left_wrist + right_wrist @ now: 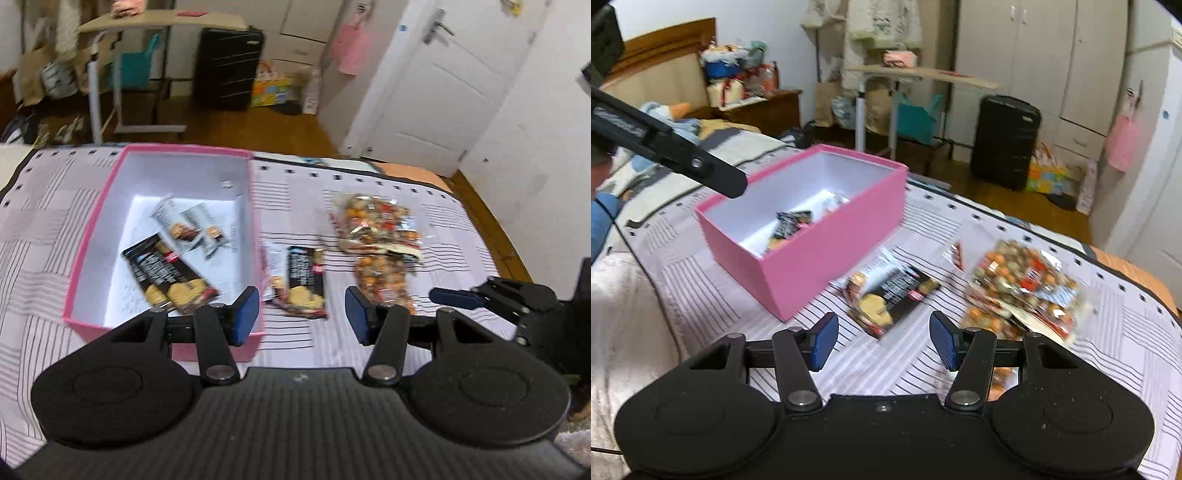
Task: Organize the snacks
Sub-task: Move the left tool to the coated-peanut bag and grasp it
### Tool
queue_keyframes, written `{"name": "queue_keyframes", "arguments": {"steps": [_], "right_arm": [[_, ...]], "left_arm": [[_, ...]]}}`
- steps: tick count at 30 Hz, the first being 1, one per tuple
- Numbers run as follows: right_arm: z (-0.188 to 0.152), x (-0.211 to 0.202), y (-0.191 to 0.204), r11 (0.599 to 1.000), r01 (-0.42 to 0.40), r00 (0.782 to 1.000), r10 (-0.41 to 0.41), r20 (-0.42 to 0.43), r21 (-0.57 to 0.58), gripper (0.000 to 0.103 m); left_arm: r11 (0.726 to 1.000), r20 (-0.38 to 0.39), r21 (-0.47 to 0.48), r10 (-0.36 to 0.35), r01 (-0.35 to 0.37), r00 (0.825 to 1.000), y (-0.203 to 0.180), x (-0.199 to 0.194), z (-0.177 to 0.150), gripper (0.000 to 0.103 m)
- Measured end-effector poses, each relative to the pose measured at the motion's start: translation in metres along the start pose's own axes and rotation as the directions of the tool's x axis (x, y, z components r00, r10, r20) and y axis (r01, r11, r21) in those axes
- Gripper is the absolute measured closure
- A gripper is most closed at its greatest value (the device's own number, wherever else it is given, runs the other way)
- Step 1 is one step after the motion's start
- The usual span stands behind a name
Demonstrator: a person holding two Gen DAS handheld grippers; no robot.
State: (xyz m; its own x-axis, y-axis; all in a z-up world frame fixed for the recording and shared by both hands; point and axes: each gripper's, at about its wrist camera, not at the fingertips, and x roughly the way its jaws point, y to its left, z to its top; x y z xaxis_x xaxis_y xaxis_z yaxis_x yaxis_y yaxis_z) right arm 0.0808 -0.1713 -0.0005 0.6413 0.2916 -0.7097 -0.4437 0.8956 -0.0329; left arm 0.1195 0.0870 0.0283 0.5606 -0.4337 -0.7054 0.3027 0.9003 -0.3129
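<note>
Both my grippers, left and right, hang over the bed with jaws partly open, nothing in them. The pink box near the foot edge holds blurry cookie packs. Another cookie pack and nut bags lie just beside it.

Motion blur makes the print unreadable on the black cookie packets inside the pink cardboard box, whose near wall hides most of its contents in the right wrist view, while the clear bags of orange-and-brown mixed snacks smear into indistinct patches.
</note>
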Motion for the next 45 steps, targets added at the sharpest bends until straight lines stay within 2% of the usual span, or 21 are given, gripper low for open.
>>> {"name": "queue_keyframes", "arguments": {"steps": [3, 7, 8, 10, 12, 14, 16, 19, 21, 23, 27, 28, 29, 32, 36, 45], "right_arm": [[-0.006, 0.003, -0.010, 0.998, 0.019, 1.000, -0.019, -0.009, 0.052, 0.037], [-0.027, 0.015, -0.031, 0.991, 0.053, 0.998, -0.056, 0.016, 0.120, 0.022], [-0.033, 0.023, -0.039, 0.986, 0.070, 0.997, -0.073, 0.014, 0.149, 0.016], [-0.044, 0.037, -0.056, 0.973, 0.099, 0.995, -0.103, 0.007, 0.209, 0.015], [-0.055, 0.051, -0.069, 0.955, 0.134, 0.991, -0.134, -0.020, 0.264, 0.014], [-0.064, 0.061, -0.079, 0.949, 0.105, 0.994, -0.106, -0.013, 0.297, 0.012], [-0.073, 0.075, -0.083, 0.950, 0.080, 0.997, -0.073, -0.034, 0.302, 0.011], [-0.082, 0.095, -0.086, 0.945, 0.090, 0.996, -0.078, -0.051, 0.315, 0.011], [-0.087, 0.108, -0.090, 0.942, 0.077, 0.996, -0.060, -0.065, 0.326, 0.005], [-0.088, 0.118, -0.089, 0.954, 0.085, 0.996, -0.078, -0.036, 0.287, 0.003], [-0.089, 0.133, -0.080, 0.966, 0.145, 0.989, -0.146, -0.014, 0.216, 0.006], [-0.089, 0.133, -0.077, 0.963, 0.164, 0.986, -0.167, -0.008, 0.215, 0.012], [-0.090, 0.131, -0.077, 0.956, 0.181, 0.983, -0.185, -0.006, 0.230, 0.019], [-0.089, 0.120, -0.084, 0.942, 0.148, 0.988, -0.154, -0.003, 0.300, 0.028], [-0.090, 0.111, -0.075, 0.945, 0.159, 0.987, -0.163, -0.007, 0.285, 0.032], [-0.082, 0.092, -0.056, 0.941, 0.136, 0.991, -0.126, -0.049, 0.312, 0.033]], "left_arm": [[0.999, -0.013, 0.033, -0.010, 0.011, 1.000, -0.022, 0.009, 0.002, 0.052], [0.999, -0.052, 0.034, -0.034, 0.036, 0.998, -0.046, 0.045, 0.004, 0.052], [0.999, -0.064, 0.030, -0.041, 0.043, 0.997, -0.052, 0.059, 0.004, 0.052], [0.999, -0.085, 0.012, -0.049, 0.050, 0.995, -0.063, 0.088, 0.003, 0.051], [0.997, -0.106, -0.036, -0.065, 0.061, 0.992, -0.068, 0.117, 0.000, 0.045], [0.994, -0.135, -0.072, -0.087, 0.078, 0.987, -0.071, 0.146, -0.006, 0.045], [0.993, -0.162, -0.098, -0.089, 0.073, 0.983, -0.073, 0.174, -0.011, 0.045], [0.993, -0.201, -0.110, -0.063, 0.042, 0.977, -0.079, 0.214, -0.018, 0.047], [0.994, -0.203, -0.104, -0.061, 0.040, 0.977, -0.084, 0.230, -0.026, 0.047], [0.993, -0.190, -0.104, -0.078, 0.059, 0.979, -0.088, 0.243, -0.033, 0.049], [0.983, -0.149, -0.138, -0.138, 0.118, 0.979, -0.087, 0.256, -0.047, 0.053], [0.981, -0.144, -0.141, -0.153, 0.133, 0.978, -0.087, 0.257, -0.048, 0.058], [0.978, -0.145, -0.147, -0.169, 0.148, 0.975, -0.087, 0.258, -0.047, 0.059], [0.978, -0.153, -0.142, -0.177, 0.156, 0.972, -0.087, 0.258, -0.045, 0.060], [0.968, -0.195, -0.159, -0.223, 0.194, 0.955, -0.086, 0.255, -0.043, 0.059], [0.986, -0.290, -0.104, -0.158, 0.134, 0.944, -0.099, 0.228, -0.043, 0.059]]}}
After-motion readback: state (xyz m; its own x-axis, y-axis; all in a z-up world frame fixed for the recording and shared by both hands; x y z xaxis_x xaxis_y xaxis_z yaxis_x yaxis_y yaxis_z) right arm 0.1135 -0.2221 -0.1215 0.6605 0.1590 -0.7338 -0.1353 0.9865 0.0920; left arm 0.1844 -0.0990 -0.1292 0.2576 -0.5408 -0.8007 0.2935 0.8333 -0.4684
